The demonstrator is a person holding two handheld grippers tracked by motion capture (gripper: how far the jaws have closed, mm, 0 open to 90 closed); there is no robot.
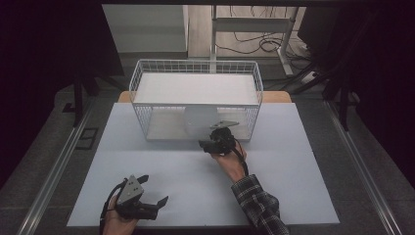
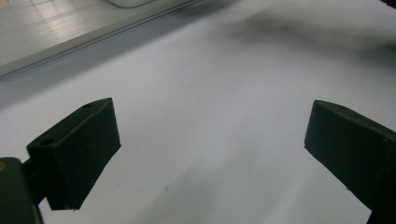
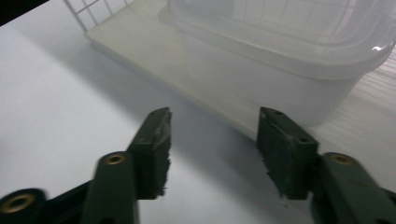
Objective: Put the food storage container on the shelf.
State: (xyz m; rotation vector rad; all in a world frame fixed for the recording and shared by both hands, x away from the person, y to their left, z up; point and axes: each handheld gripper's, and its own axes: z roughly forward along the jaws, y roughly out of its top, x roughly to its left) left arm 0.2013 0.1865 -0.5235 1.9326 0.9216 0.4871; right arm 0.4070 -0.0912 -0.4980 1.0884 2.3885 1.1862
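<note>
Jaws spread wide and empty, the left gripper [image 1: 147, 198] rested low on the white table [image 1: 293, 196] at the near edge, well short of the wire rack [image 1: 195, 68], probably parked out of the way while the other hand worked. Farther in, the right gripper [image 1: 215, 142] sat at the rack's open front, forearm reaching forward in a plaid sleeve [image 1: 259, 205], jaws moderately apart with nothing between them. Just beyond its tips, a translucent plastic container [image 3: 289, 60] stood on the rack's lower shelf [image 3: 140, 42], likely the thing it was lined up to take or had let go.
</note>
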